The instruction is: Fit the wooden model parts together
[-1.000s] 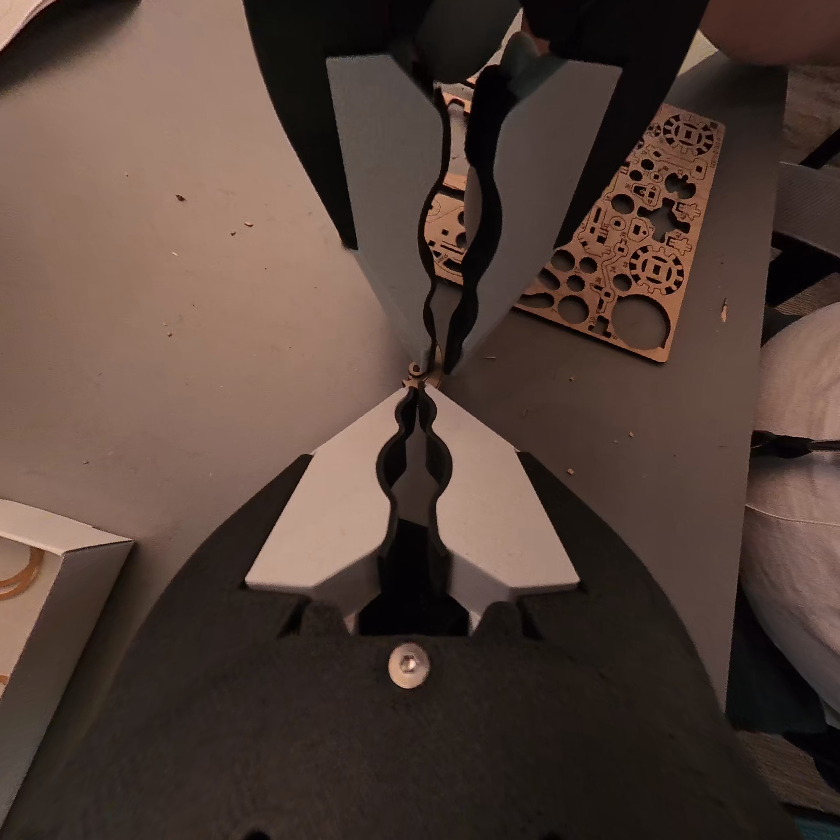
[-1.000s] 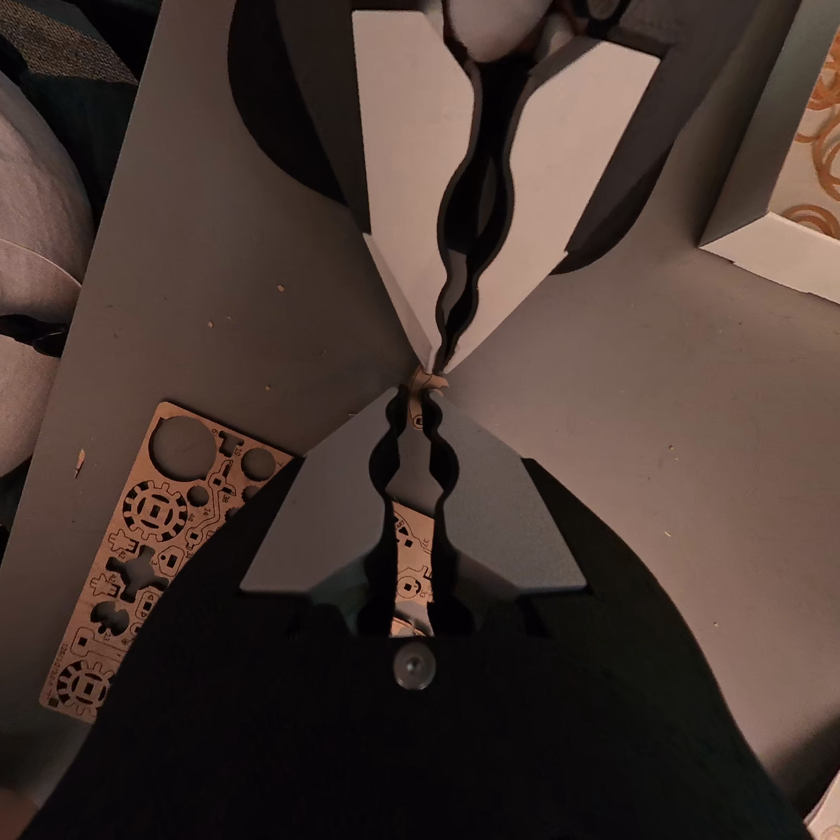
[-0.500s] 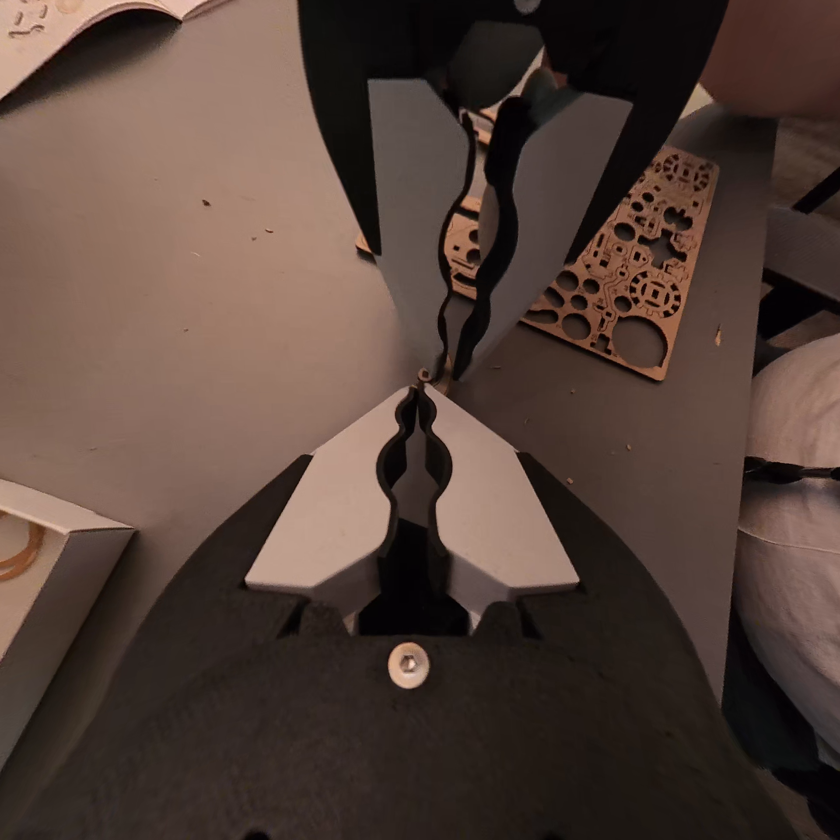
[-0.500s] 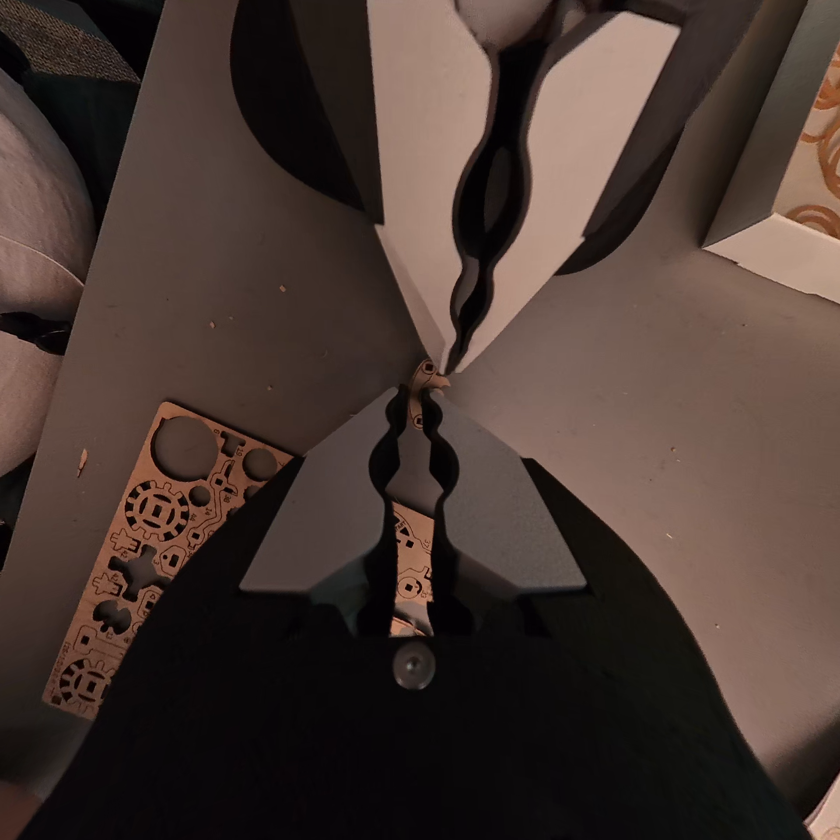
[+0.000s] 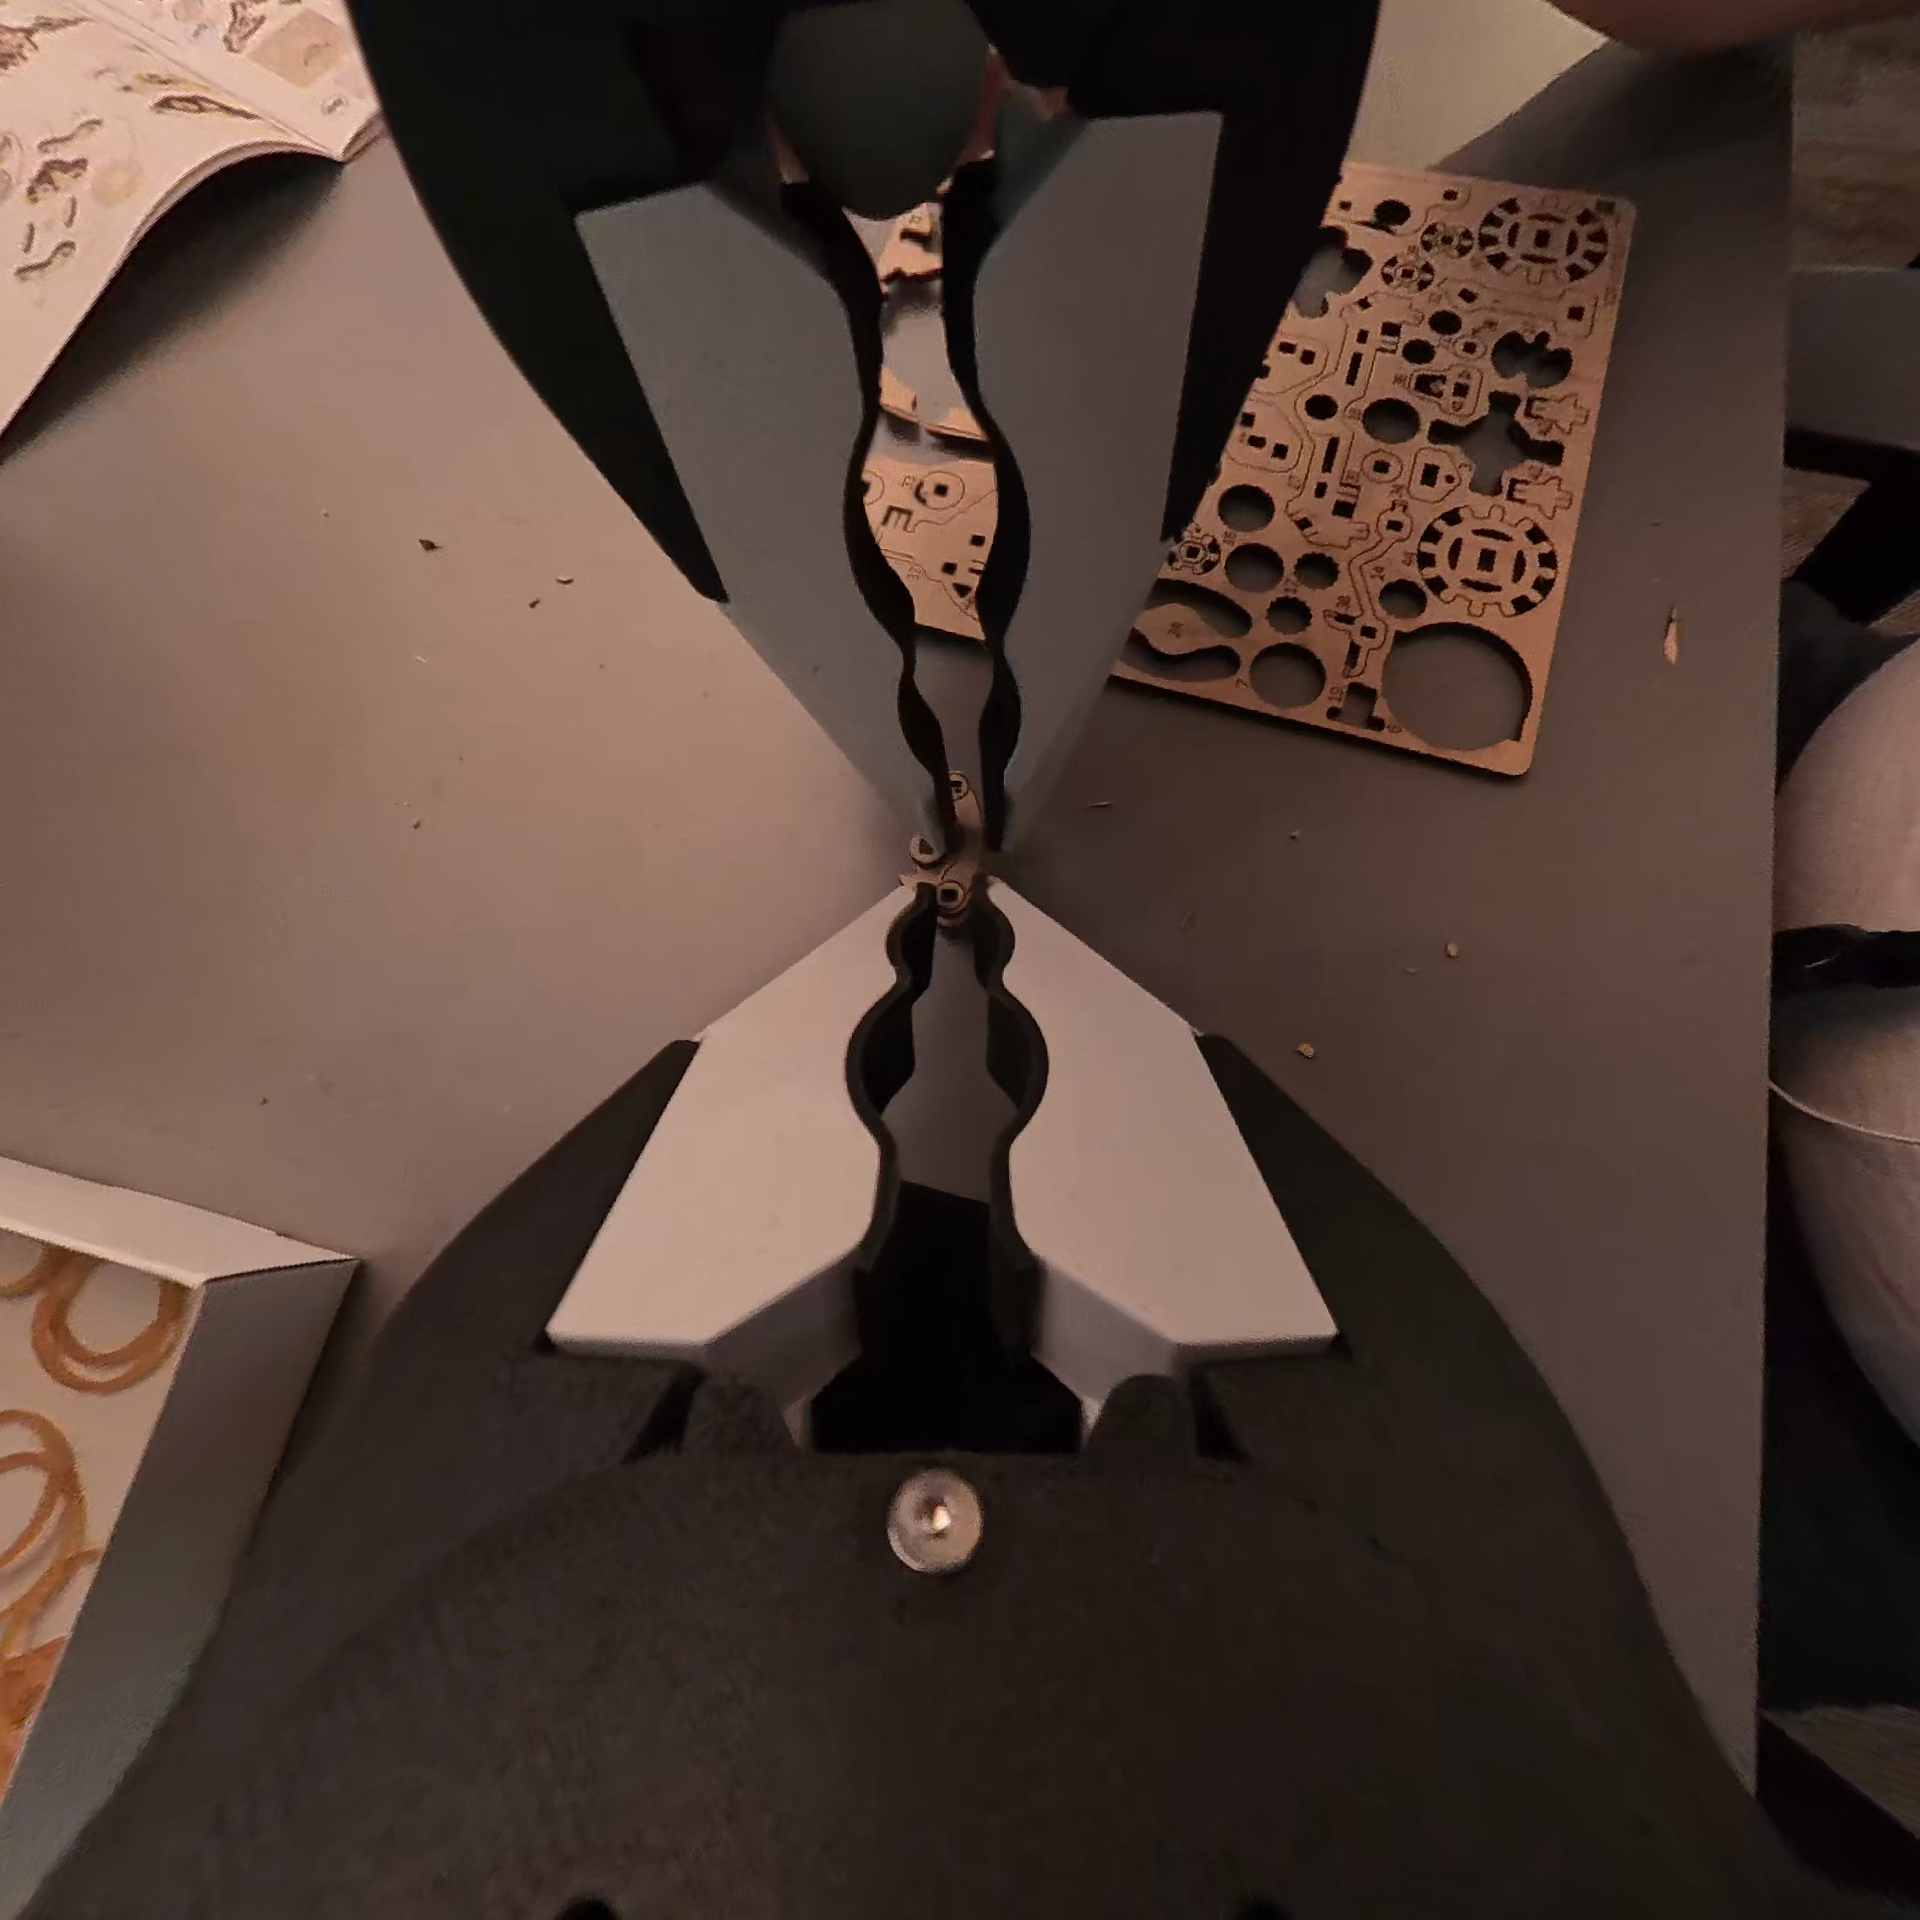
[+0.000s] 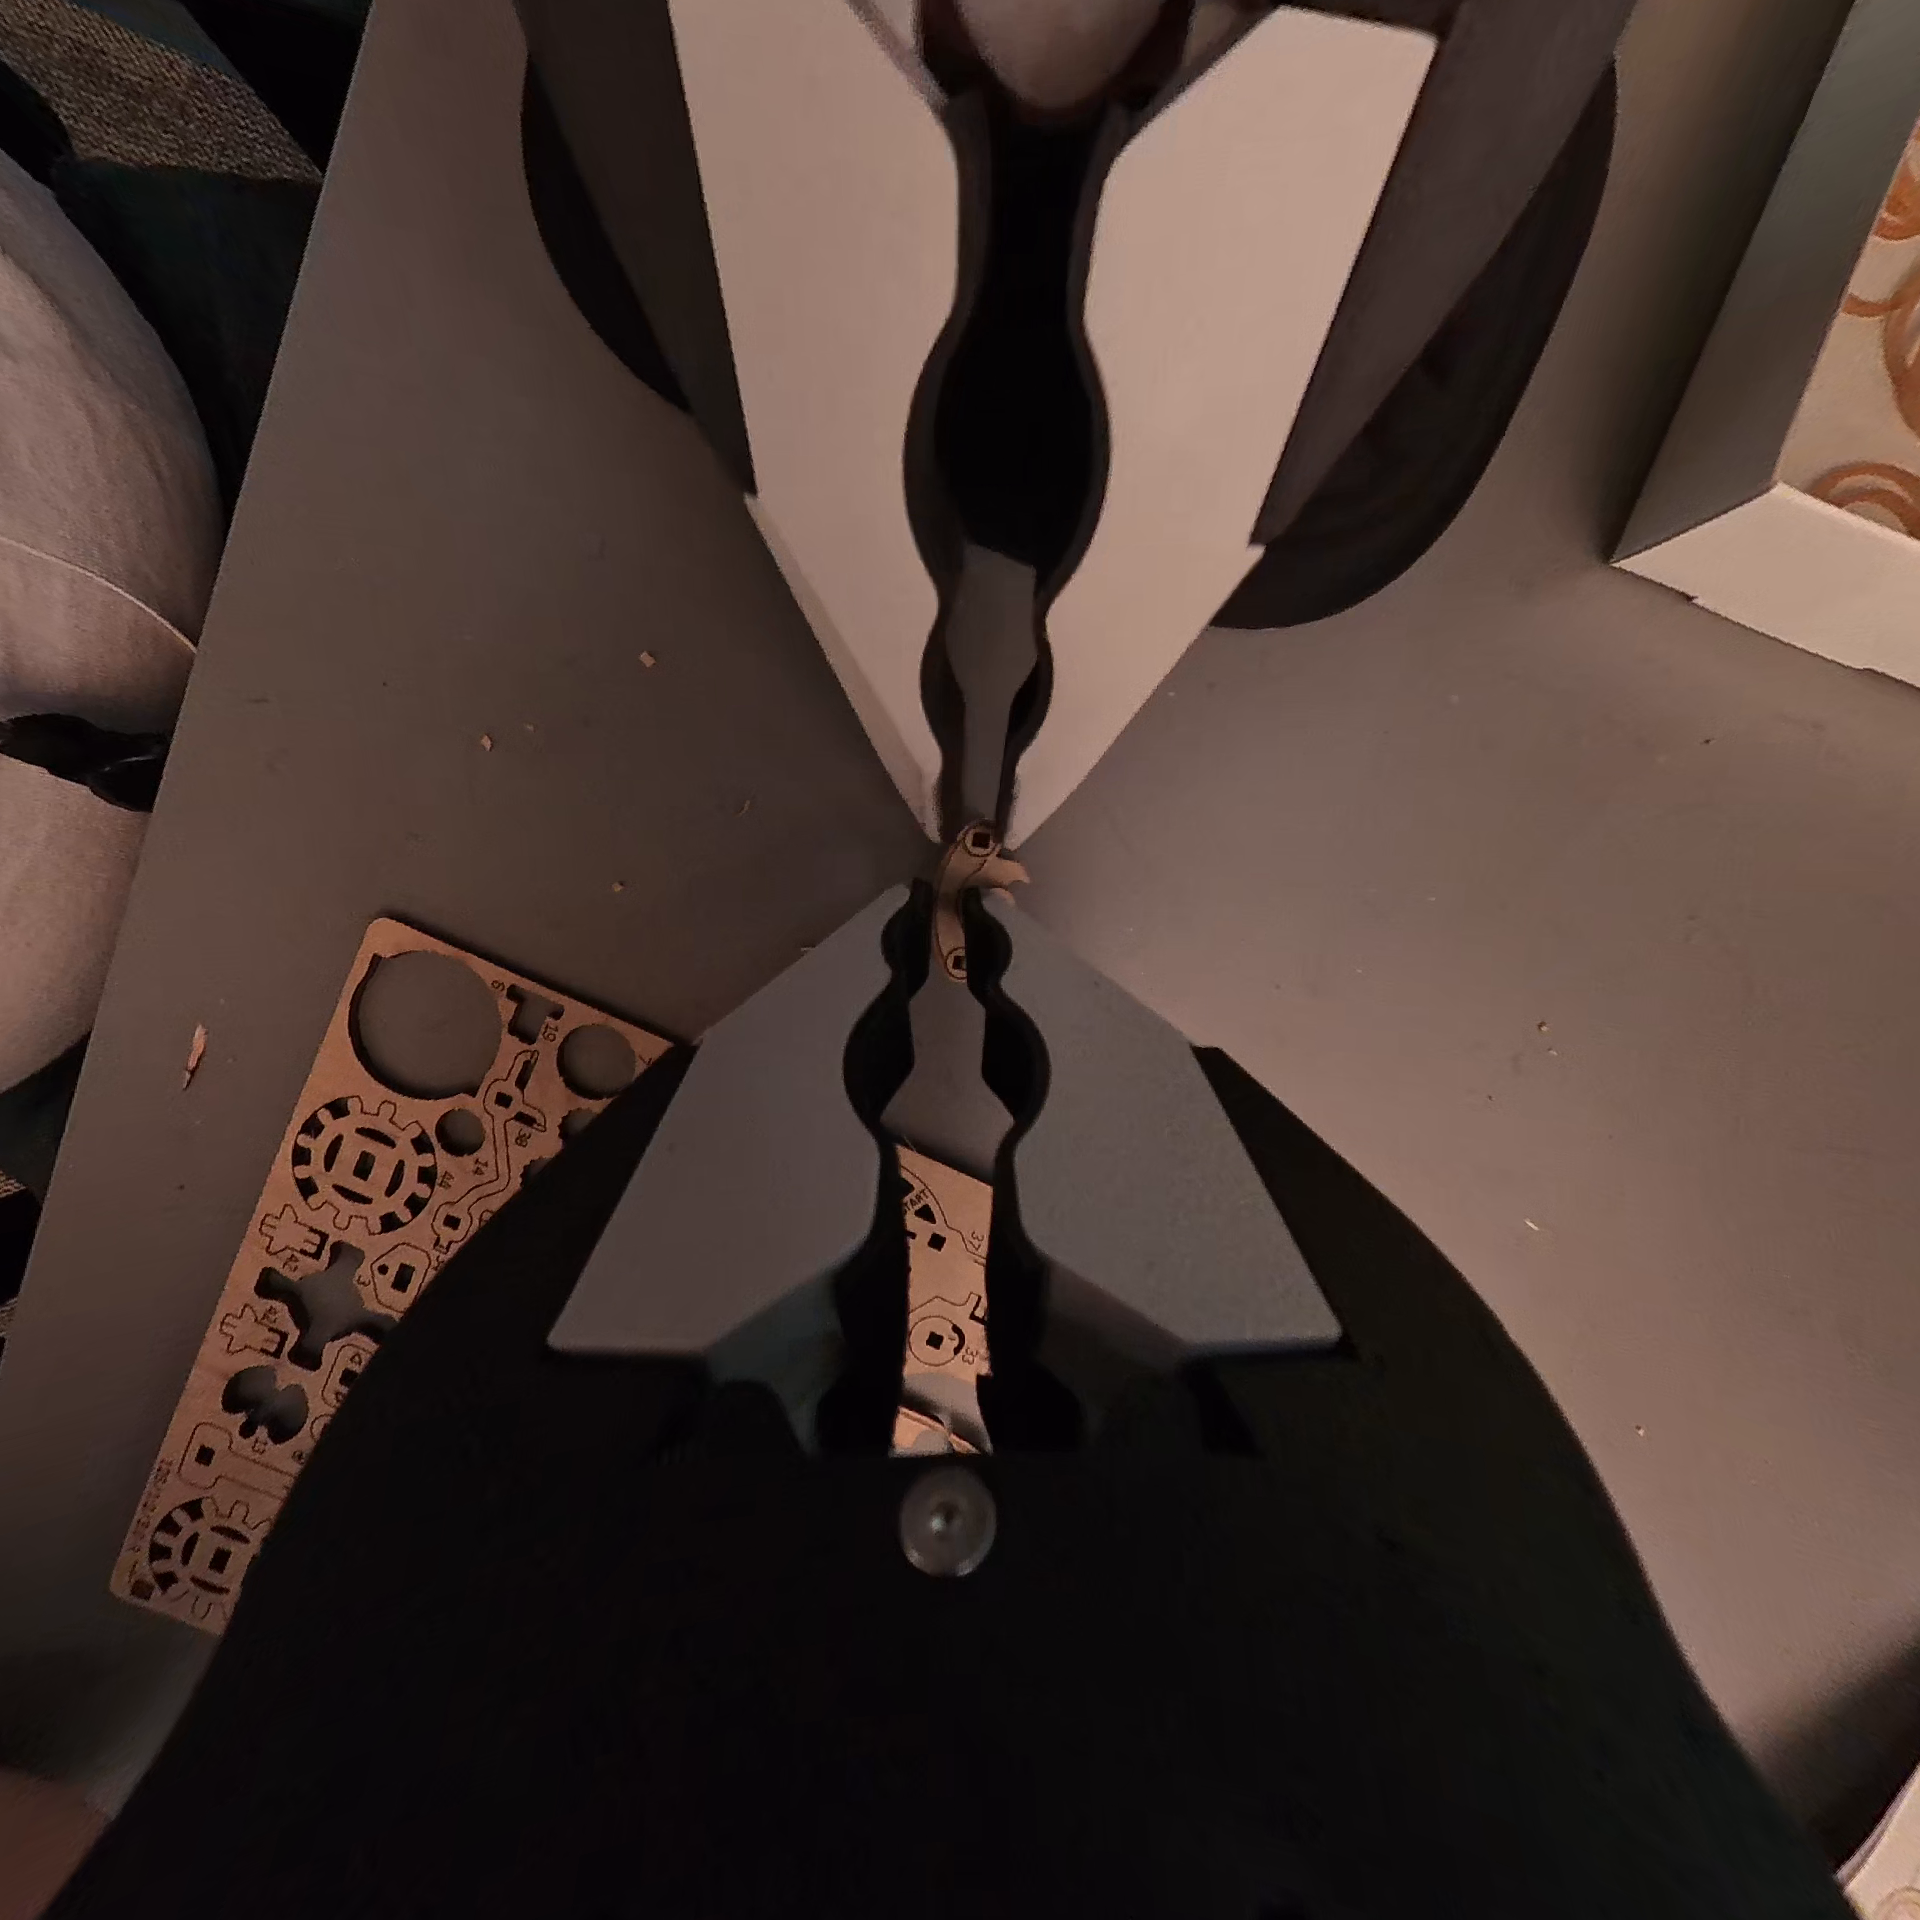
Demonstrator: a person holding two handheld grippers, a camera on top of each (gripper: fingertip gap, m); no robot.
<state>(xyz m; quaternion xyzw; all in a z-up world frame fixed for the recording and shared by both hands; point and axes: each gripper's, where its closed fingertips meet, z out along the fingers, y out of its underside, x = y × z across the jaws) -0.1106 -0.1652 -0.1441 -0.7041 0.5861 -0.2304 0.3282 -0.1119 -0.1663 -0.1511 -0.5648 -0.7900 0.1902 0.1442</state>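
The left hand-held gripper (image 5: 948,902) is pinched shut on a small wooden model part (image 5: 948,891) at its very tips. Pointing straight at it from the opposite side, the right hand-held gripper (image 6: 951,906) is likewise closed on a narrow curved wooden strip (image 6: 956,935) that runs back between its fingers. The two pieces meet tip to tip in the air above the grey desk (image 5: 312,779), touching or overlapping at one small joint; whether the joint is already seated is too small to tell.

The coming move turns on this: each part lies directly ahead of the other gripper, long axes roughly in line, so the press should run straight along that shared line. Neither hand is clearer or nearer; both are at the joint.

Taking that joint as the landmark, the laser-cut wooden sheet (image 5: 1455,436) of punched-out parts lies flat on the desk beyond it on the right gripper's side. A white box of rubber bands (image 5: 94,1455) sits on the left gripper's side, and an open instruction booklet (image 5: 156,114) lies at the desk's far corner.
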